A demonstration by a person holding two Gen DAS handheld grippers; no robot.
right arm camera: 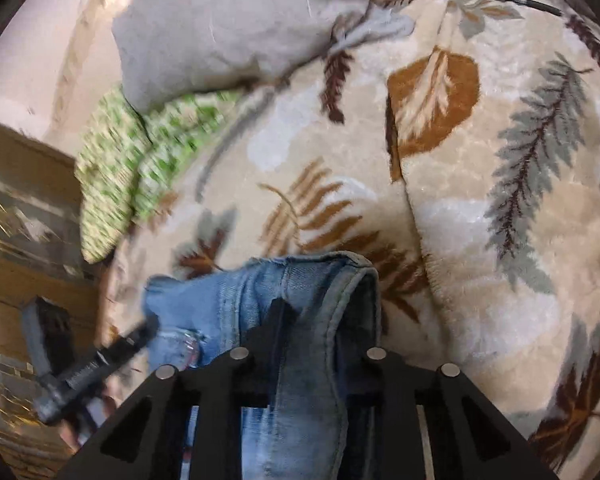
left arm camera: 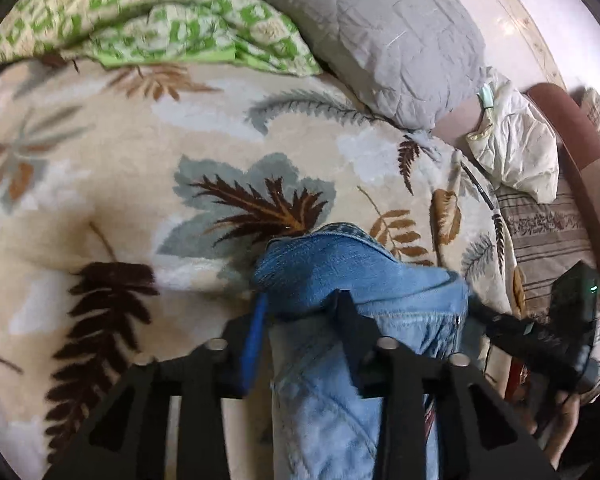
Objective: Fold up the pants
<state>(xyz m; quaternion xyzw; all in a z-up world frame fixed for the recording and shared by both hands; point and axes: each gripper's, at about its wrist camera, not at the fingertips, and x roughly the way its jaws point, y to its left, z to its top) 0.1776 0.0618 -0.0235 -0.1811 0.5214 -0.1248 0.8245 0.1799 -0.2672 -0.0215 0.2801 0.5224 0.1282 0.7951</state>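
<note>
My left gripper [left arm camera: 300, 300] is clamped on a bunched fold of the blue jeans [left arm camera: 352, 276], denim draped over and between its fingers; my right gripper [right arm camera: 312, 316] pinches the jeans' [right arm camera: 300, 280] hemmed edge; ahead of both lies the leaf-print blanket [left arm camera: 140, 152]; beyond it, a grey pillow [left arm camera: 380, 32] and green patterned cloth [left arm camera: 148, 20].

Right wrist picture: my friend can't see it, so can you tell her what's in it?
The right gripper has its jaws closed on a bunch of blue jeans, held above a cream blanket with leaf patterns. A gray pillow and green patterned cloth lie behind, and the left gripper shows at the left edge.
</note>
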